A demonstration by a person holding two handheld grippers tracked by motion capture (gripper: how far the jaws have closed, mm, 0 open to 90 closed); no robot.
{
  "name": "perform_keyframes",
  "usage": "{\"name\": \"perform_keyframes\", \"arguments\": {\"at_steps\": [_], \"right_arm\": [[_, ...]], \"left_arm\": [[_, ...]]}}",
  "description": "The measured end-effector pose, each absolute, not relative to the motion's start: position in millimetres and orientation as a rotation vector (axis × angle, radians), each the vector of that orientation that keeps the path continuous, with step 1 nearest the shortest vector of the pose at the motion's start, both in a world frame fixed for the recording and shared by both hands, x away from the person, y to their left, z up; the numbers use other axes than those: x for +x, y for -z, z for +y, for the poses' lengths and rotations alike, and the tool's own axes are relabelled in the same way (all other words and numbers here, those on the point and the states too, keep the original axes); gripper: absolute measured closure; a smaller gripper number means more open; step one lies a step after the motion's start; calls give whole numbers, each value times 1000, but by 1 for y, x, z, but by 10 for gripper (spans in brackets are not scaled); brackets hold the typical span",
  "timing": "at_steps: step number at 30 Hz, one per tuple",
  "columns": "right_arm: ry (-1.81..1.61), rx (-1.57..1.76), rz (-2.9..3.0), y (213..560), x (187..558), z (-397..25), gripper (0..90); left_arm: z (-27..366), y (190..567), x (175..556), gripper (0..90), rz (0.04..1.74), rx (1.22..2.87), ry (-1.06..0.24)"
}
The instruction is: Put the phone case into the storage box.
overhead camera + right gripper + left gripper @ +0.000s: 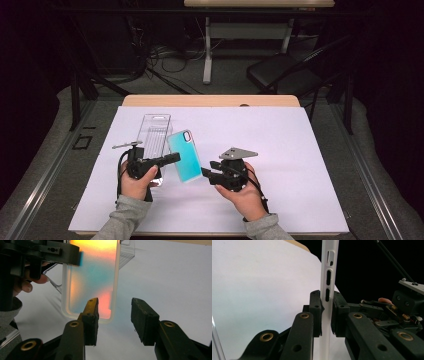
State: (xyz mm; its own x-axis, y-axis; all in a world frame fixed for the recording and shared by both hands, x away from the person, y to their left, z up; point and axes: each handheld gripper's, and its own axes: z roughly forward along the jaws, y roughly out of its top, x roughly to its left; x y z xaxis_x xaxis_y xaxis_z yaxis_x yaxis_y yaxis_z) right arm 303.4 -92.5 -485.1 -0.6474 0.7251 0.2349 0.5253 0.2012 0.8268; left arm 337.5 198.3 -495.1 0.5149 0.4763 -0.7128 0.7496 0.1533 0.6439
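Observation:
A phone case (184,156), teal from above with a whitish rim, is held a little above the white sheet (280,150). My left gripper (174,158) is shut on its left long edge; in the left gripper view the pads clamp the white rim (326,277) just below the button cut-outs. My right gripper (205,173) stands open at the case's near right corner, touching nothing. In the right gripper view the case (92,282) glows orange and teal just beyond the open jaws (113,315), and the left gripper (50,251) holds its top.
A clear plastic package (154,134) lies on the sheet behind the left hand, also seen as the clear package (126,252) beyond the case. The wooden table edge (210,100) runs along the back. A dark chair (285,72) stands on the floor beyond.

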Motion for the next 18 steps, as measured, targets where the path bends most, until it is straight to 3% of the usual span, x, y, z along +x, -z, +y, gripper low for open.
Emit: {"name": "perform_keyframes", "arguments": {"at_steps": [18], "right_arm": [[-1492,1169,2251,479,306,-104,486]], "left_arm": [[203,492,340,815,1067,1528,285]]}}
